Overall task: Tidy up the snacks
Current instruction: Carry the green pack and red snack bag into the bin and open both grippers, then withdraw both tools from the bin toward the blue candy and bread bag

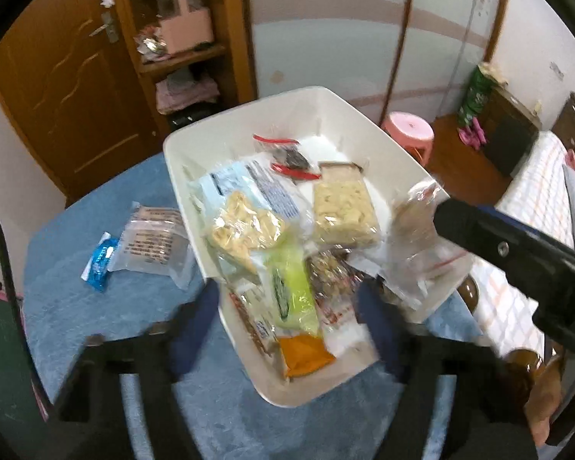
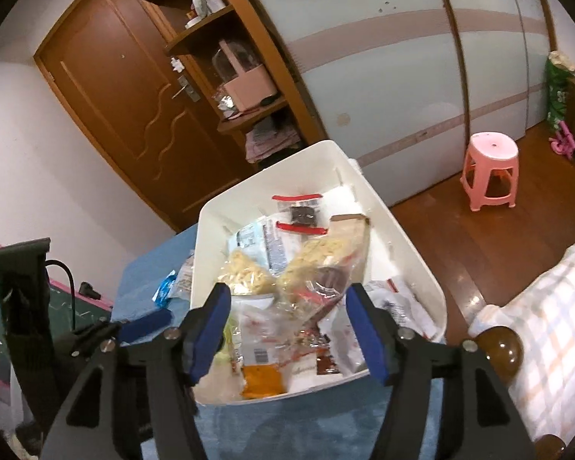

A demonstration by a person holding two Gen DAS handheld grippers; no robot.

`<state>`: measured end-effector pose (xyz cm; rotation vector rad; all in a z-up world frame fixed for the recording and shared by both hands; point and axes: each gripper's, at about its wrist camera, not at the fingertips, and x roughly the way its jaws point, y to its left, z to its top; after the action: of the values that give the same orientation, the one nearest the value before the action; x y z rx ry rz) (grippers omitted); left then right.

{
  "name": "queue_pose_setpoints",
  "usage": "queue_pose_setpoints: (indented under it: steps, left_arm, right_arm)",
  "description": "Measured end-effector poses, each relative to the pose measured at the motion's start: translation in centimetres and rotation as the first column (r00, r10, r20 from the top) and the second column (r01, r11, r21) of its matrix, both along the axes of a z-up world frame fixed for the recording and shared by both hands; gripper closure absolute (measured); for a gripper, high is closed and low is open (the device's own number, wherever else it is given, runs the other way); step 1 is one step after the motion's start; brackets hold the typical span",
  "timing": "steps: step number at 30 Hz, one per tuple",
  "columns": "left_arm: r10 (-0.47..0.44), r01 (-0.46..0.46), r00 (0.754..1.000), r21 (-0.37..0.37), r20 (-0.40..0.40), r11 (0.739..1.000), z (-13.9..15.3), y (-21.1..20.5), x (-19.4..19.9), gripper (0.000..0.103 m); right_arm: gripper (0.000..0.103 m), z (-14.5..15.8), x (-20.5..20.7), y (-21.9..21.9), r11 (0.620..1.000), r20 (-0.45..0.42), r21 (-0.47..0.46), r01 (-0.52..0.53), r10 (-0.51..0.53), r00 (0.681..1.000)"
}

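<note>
So, up close: left gripper (image 1: 287, 318) spread wide, blue fingers (image 1: 193, 329) straddling the near end of the white bin (image 1: 249, 113), nothing pinched between them. Same deal with the right gripper (image 2: 287, 329), blue pads (image 2: 364, 333) well apart over the bin's near end, gripping nothing as far as can be told; also visible coming in from the right side of the left wrist view, its tip just beside a clear crinkly bag (image 1: 421, 237) leaning on the bin's right wall, though contact hard to call through the blur. Sitting on a blue tablecloth (image 1: 95, 326), the bin. Packed with snacks: orange packet (image 1: 304, 356) at the near end, lime-green packet (image 1: 293, 287) just behind it, then two clear bags of pale yellow puffed pieces side by side, left puffed bag (image 1: 245, 230) and right puffed bag (image 1: 343, 211), a light-blue printed packet (image 1: 241, 180) tucked behind the left one, and a small zip bag with red strips (image 1: 287, 155) toward the far end. Left of the bin, out on the cloth, a clear packet with printed text (image 1: 153, 241) touching a little blue wrapper (image 1: 101, 264). Farther back, pink stool (image 2: 490, 170) on the wood floor, brown door (image 2: 126, 115), open shelves with a pink box (image 2: 249, 84), and pale sliding wardrobe doors (image 2: 383, 76).
</note>
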<state>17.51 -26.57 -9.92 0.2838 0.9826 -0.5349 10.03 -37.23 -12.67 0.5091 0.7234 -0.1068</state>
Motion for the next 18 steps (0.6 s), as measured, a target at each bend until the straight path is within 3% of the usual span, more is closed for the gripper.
queue_pose_setpoints:
  steps: [11, 18]
  left_arm:
    - [0.040, -0.040, 0.999, -0.012, 0.026, 0.999, 0.4, 3.4, -1.0, 0.025]
    - [0.085, -0.085, 0.995, 0.009, 0.052, 0.996, 1.3, 7.7, -2.5, 0.025]
  right_arm:
    - [0.040, 0.5, -1.2, 1.7, 0.998, 0.008, -0.056, -0.011, 0.011, 1.000]
    - [0.040, 1.0, -2.8, 3.7, 0.993, 0.024, -0.119, -0.006, 0.009, 1.000]
